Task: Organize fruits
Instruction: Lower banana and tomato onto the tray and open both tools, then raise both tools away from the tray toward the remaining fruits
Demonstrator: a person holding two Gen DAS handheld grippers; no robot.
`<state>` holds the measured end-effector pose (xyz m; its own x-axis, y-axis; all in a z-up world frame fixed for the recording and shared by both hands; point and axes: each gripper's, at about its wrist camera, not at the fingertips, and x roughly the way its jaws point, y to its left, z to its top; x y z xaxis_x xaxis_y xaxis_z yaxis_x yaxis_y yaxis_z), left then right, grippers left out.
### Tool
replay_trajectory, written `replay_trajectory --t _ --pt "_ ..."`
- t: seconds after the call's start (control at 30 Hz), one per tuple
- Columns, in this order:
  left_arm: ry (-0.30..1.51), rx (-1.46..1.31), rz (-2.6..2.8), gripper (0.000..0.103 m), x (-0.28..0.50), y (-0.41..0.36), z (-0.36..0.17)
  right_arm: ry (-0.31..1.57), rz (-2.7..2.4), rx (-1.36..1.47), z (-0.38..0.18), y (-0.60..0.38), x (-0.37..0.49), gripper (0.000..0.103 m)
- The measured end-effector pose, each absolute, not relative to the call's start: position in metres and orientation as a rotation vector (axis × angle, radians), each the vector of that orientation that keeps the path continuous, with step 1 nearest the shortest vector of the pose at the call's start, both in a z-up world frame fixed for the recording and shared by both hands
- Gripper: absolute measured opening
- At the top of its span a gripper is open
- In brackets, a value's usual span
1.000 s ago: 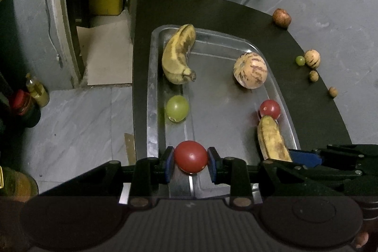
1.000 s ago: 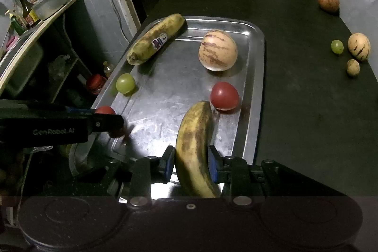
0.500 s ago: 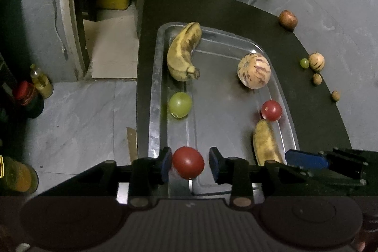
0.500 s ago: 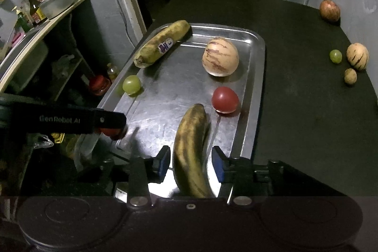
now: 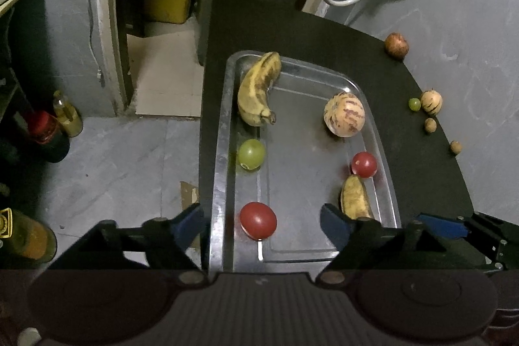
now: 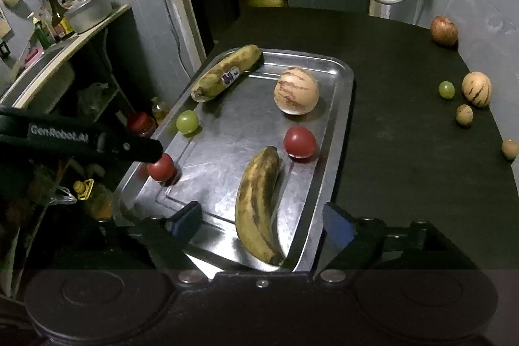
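A dark worktop (image 6: 405, 132) carries a metal tray (image 6: 337, 132). Within the tray, going by the right wrist view, a spotted banana (image 6: 258, 203) lies at 6 o'clock, a stickered banana (image 6: 227, 73) at 11 o'clock, a striped melon (image 6: 295, 90) at 1 o'clock, a red tomato (image 6: 299, 141) near 3 o'clock touching nothing, another tomato (image 5: 258, 220) at 8 o'clock, and a green grape (image 6: 187, 122) at 10 o'clock. The left gripper (image 5: 262, 221) is released, jaws wide on either side of that tomato without touching it. The right gripper (image 6: 261, 221) is likewise released, jaws spread around the near banana. Loose on the worktop at 3 o'clock sit a small striped melon (image 6: 476, 89), another grape (image 6: 446, 89) and two brown nuts (image 6: 464, 115).
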<state>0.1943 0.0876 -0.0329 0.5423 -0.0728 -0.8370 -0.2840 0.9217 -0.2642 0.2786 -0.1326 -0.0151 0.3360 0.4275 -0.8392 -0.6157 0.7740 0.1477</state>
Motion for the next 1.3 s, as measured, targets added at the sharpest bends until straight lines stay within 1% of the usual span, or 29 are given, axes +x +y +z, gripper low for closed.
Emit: replay_trajectory --t 0.07,0.13,0.2,0.63,0.9,1.13,1.3 --pt "0.992 -0.396 0.148 0.093 0.191 0.089 -0.029 1.017 0.695 -0.212 -0.014 -0.135 0.275 0.094" --pt "0.982 -0.398 0.166 0.1 0.187 0.089 -0.026 1.013 0.703 -0.213 -0.013 -0.138 0.273 0.099" --pt "0.979 -0.402 0.183 0.102 0.182 0.09 -0.024 1.01 0.712 -0.215 -0.012 -0.14 0.272 0.102" --pt "1.082 -0.311 0.335 0.102 0.143 0.076 -0.024 1.034 0.774 -0.203 -0.014 -0.164 0.255 0.102" --pt "1.169 -0.228 0.306 0.102 0.129 0.053 -0.022 1.068 0.702 -0.185 -0.015 -0.189 0.239 0.102" --pt "1.187 -0.138 0.192 0.102 0.137 0.037 -0.018 1.047 0.54 -0.143 -0.009 -0.219 0.229 0.102" --pt "1.153 -0.06 0.072 0.102 0.14 0.028 -0.012 1.013 0.406 -0.124 0.004 -0.235 0.215 0.102"
